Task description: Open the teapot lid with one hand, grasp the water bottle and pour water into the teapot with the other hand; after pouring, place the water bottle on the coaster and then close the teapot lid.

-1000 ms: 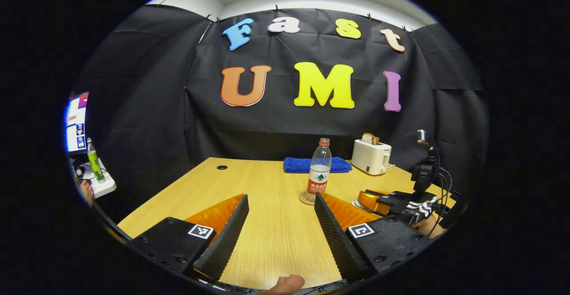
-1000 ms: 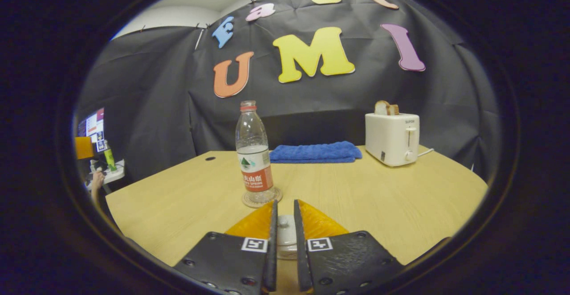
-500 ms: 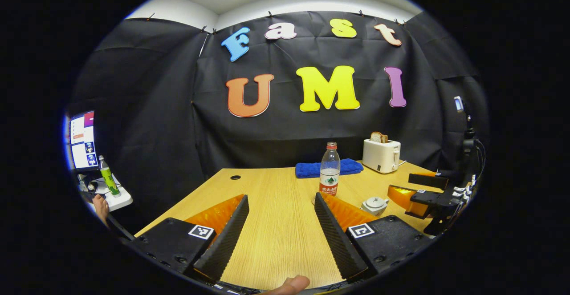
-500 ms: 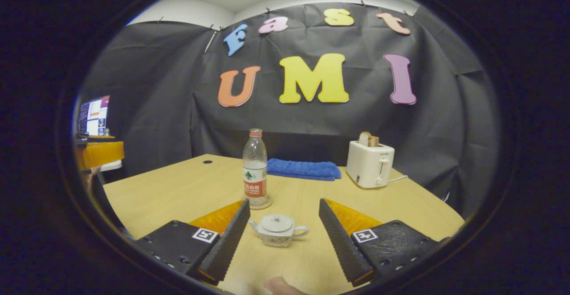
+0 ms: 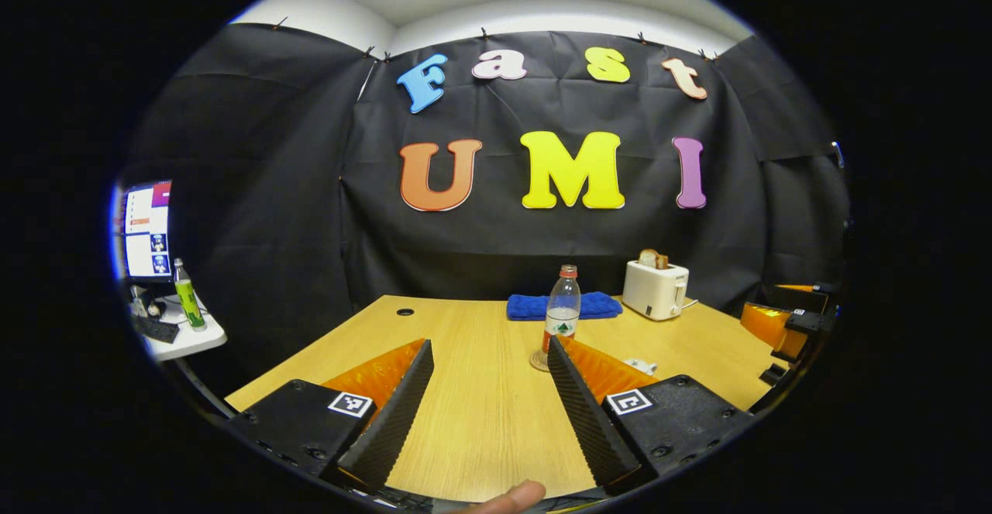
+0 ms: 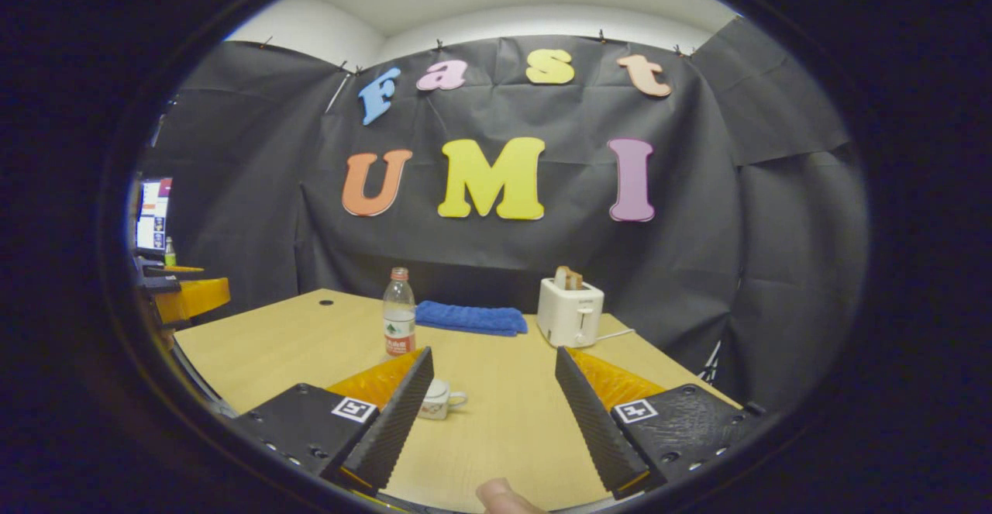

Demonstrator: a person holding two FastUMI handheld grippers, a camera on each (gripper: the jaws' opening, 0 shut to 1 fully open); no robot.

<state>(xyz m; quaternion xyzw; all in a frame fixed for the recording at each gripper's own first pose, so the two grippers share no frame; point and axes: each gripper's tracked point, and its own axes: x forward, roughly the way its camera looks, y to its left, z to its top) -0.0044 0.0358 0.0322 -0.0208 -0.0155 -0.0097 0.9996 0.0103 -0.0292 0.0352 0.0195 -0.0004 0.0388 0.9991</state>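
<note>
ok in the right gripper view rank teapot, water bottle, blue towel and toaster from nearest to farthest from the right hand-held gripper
1. teapot: just past the right hand-held gripper, partly behind its left finger.
2. water bottle: left of centre, further up the table.
3. toaster and blue towel: both at the far edge, toaster to the right; too close to call.

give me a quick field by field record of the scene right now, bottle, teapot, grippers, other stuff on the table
bottle: water bottle upright on a coaster, cap on
teapot: teapot on the table, partly hidden behind a finger of the right gripper
left gripper: left gripper open, holding nothing, above the near part of the table
right gripper: right gripper open, holding nothing
towel: blue towel folded at the far edge
toaster: white toaster with bread in it, beside the towel
task state: bottle on the coaster, both grippers clear of bottle and teapot
</note>
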